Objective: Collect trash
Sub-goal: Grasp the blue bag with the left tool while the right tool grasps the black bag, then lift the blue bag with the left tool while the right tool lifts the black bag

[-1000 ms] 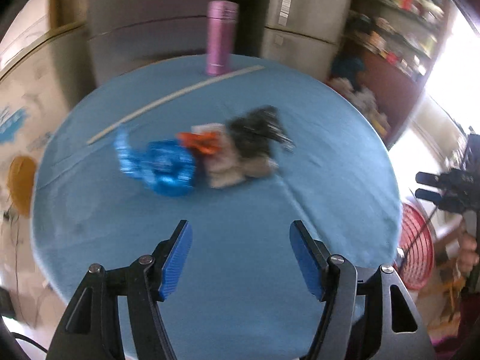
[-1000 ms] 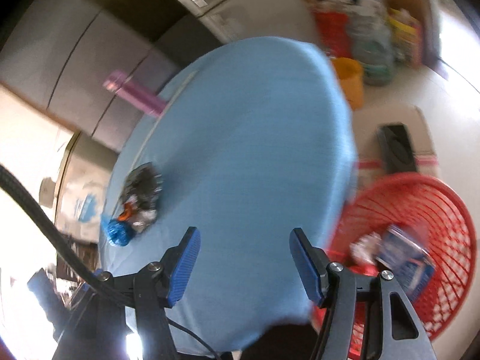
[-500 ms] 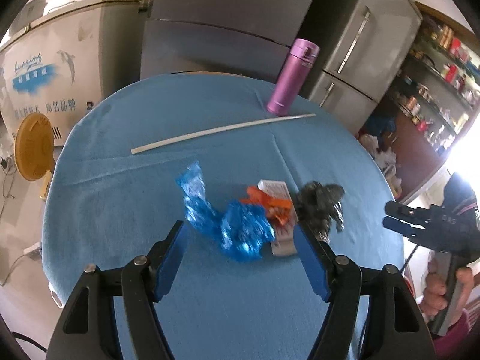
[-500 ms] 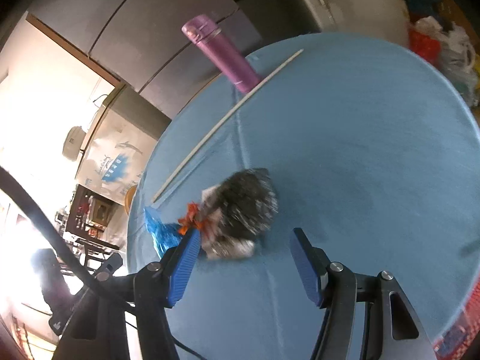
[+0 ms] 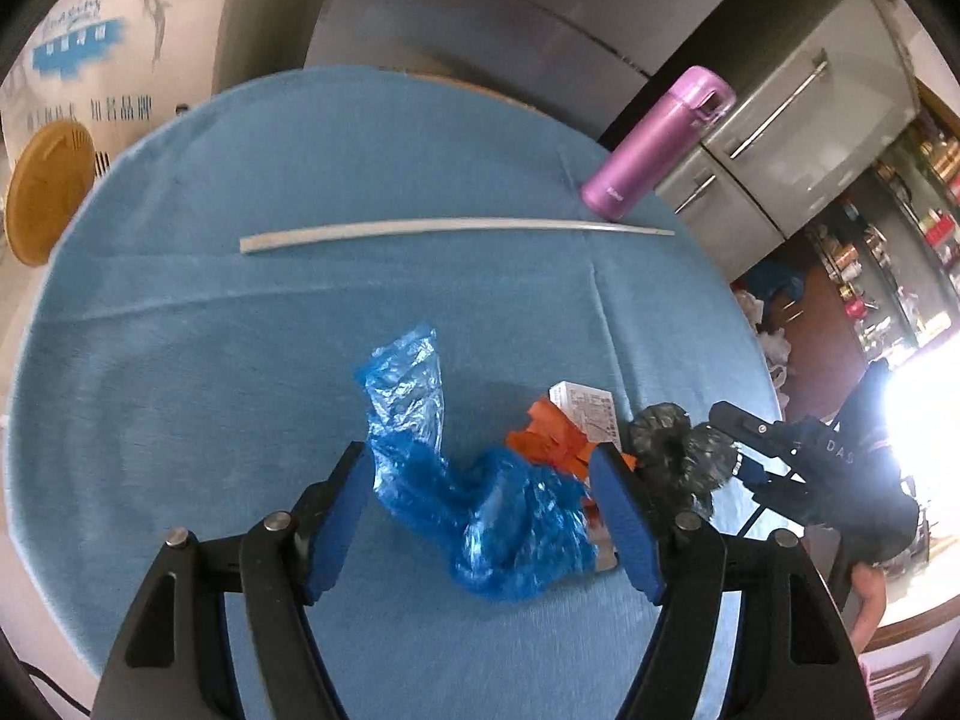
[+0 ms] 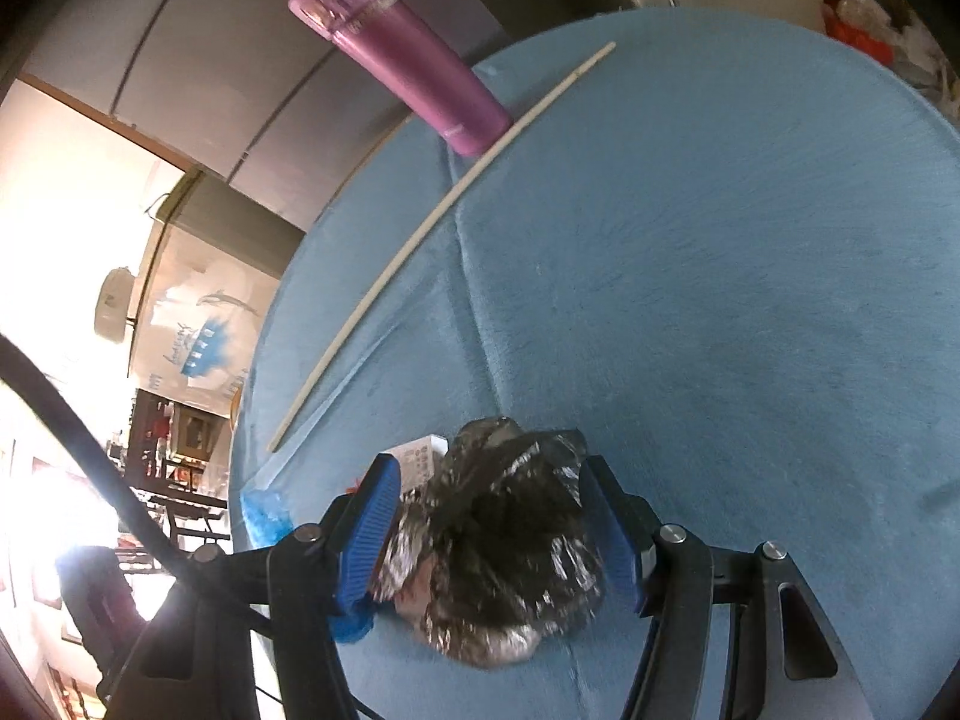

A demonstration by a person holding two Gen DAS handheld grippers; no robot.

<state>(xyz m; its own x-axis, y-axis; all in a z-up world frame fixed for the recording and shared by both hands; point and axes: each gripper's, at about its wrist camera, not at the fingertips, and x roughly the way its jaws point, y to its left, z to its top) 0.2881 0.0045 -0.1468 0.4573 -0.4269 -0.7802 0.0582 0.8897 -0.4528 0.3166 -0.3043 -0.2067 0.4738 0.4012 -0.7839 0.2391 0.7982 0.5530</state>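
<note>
On the blue tablecloth (image 5: 180, 390), left to right: the left gripper (image 5: 483, 516) straddles the crumpled blue plastic bag (image 5: 480, 516), its jaws having just been opening, pads not yet pressing. Next lie an orange wrapper (image 5: 549, 438) and a small white carton (image 5: 585, 411). Rightmost, the right gripper (image 6: 483, 531) brackets the dark foil wrapper (image 6: 498, 546), jaws apart, the left pad about touching the foil (contact unclear). Behind stand a white strip (image 5: 450, 228) and a pink flask (image 5: 654, 144).

Advice: lower each gripper until its pads flank the bulk of its wad, then close on the thickest folds, lest loose film slip free.
</note>
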